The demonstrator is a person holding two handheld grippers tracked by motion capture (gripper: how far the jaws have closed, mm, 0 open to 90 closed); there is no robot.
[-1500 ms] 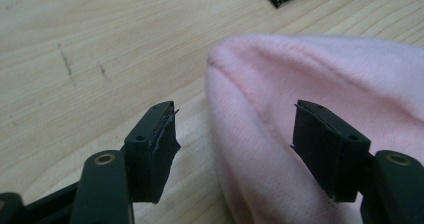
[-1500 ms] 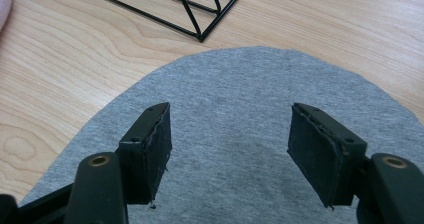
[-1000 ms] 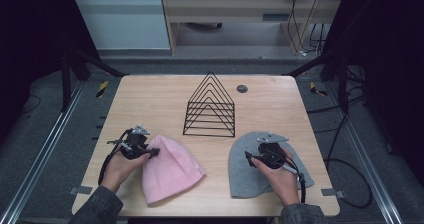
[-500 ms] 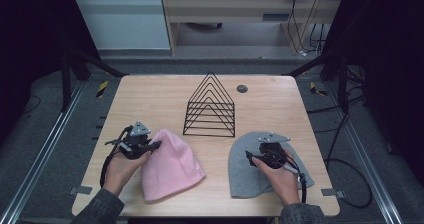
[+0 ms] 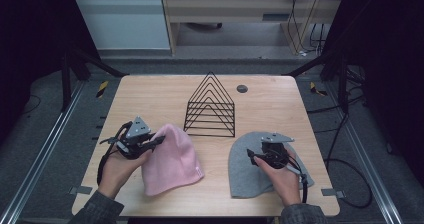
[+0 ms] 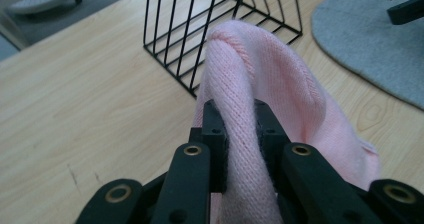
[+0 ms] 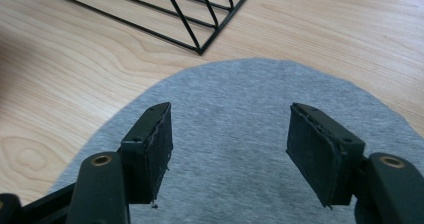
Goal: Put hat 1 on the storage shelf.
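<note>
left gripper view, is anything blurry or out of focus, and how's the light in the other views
Left gripper view: the black fingers and nearest knit of the pink hat look soft, the wire rack sharper. High view: dim, dark surroundings, table evenly lit. Right gripper view: bright, grey hat clear, no glare.

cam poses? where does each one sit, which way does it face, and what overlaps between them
High view: fixed above the person's side, facing forward and down on the table; both forearms and hands show, left tongs at left, right tongs at right.
Left gripper view: rides the left tongs, looking along jaws clamped on the pink beanie.
Right gripper view: rides the right tongs, looking down past open jaws at the grey beanie.
Shared: all three show the black wire rack and the grey beanie.
</note>
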